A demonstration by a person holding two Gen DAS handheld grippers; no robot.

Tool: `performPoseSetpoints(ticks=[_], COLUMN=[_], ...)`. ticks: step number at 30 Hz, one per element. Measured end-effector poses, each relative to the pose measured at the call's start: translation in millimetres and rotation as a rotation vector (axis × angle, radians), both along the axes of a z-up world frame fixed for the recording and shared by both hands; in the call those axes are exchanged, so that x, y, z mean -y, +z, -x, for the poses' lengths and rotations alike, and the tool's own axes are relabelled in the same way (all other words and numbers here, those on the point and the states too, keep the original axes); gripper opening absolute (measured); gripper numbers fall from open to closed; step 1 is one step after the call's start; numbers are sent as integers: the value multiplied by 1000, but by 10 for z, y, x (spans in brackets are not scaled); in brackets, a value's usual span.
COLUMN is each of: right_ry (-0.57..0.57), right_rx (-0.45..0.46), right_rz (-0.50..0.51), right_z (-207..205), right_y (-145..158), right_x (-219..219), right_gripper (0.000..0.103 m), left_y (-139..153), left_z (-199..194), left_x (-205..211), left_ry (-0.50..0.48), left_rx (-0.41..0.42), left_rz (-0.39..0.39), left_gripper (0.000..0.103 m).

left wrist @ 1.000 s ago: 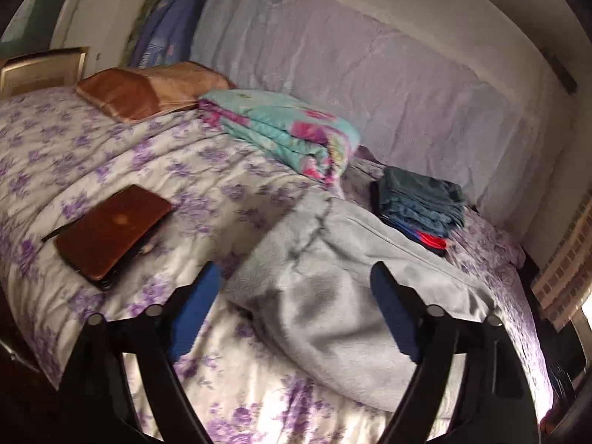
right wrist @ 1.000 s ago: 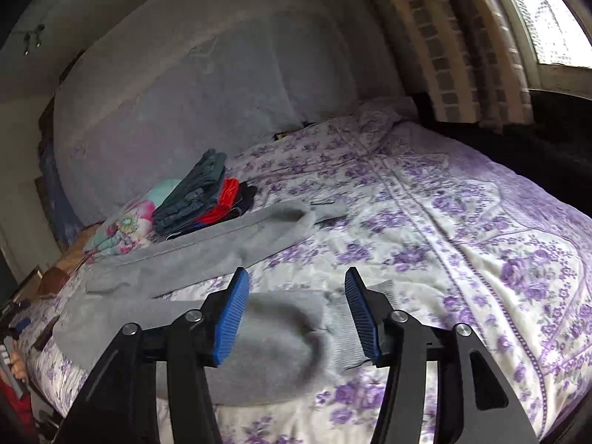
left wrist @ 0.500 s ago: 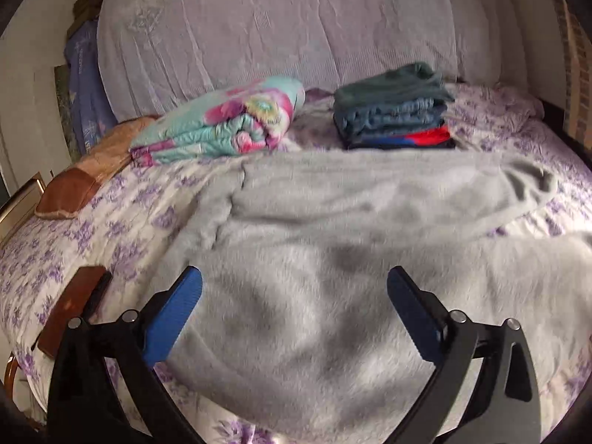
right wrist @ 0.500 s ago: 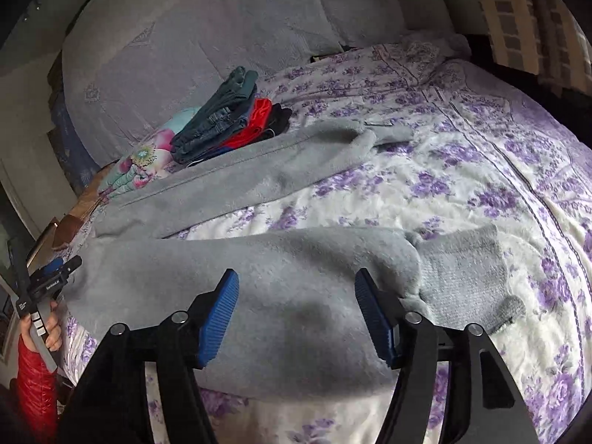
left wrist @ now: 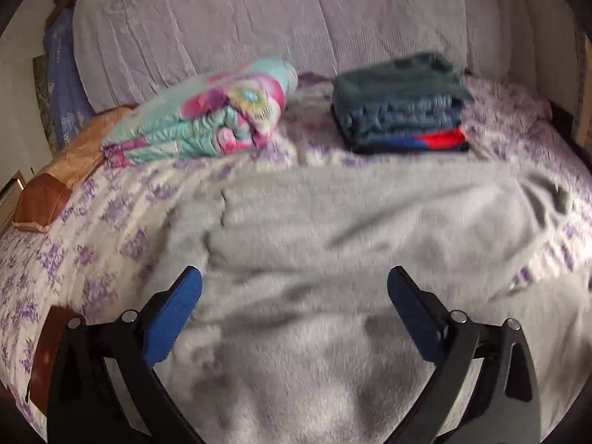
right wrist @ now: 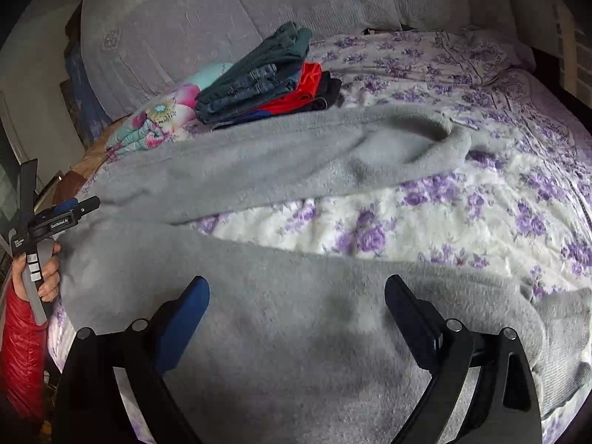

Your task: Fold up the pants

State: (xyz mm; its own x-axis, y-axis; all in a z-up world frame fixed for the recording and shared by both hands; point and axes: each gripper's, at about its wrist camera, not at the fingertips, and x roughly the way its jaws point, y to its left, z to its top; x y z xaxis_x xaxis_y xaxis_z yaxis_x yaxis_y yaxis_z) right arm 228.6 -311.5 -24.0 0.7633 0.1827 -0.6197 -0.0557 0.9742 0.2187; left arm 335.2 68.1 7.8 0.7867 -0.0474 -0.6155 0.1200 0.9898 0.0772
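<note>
Tongs (right wrist: 296, 310) nearer, pants (right wrist: 281, 170) legs rightward

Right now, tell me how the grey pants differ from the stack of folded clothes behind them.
The grey pants lie unfolded, legs spread apart across the bedspread; the stack of folded clothes is folded and piled in layers. The pants are one pale grey, fuzzy piece; the stack mixes dark green, denim blue, red and black. The pants cover far more bed than the stack. Both rest on the bedspread.
</note>
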Motion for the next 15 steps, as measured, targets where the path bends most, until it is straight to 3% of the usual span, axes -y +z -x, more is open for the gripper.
performPoseSetpoints(ticks=[3,6,8,9,10,11,12,13,15], right_ry=[70,107,83,82,83,89,98,114,149], right_rx=[40,5,-94,-190,-304,-319,-256,-275,-231], right_rz=[62,159,181,177,165,155,195,227,201], right_z=[-385,-967,-1419,-1626,-1809,-1879,-1822,-1818,-1744], right_y=[286,276,48,-157,-404,-535,-505,-494,-368], right_x=[-350,-697,-767,-772,-752,-735,-784,-824,-823], right_gripper=[97,97,96,96,96,99,100,100,99], left_y=[135,-51,-387,-525,-567,-561,-548,-504,-271], left_z=[-401,-862,-1147,-1227,-1243,-1235,-1223,-1198,-1089], left_x=[-29,-19,-85,-114,-90,-20,44,71,-44], left_ry=[13,46,87,104,105,99,94,81,27], left_rx=[-74,-207,-319,-338,-310,-289,-293,-297,-222], left_rz=[89,139,156,158,120,56,2,-17,49], left_gripper=[98,98,98,98,98,98,98,98,98])
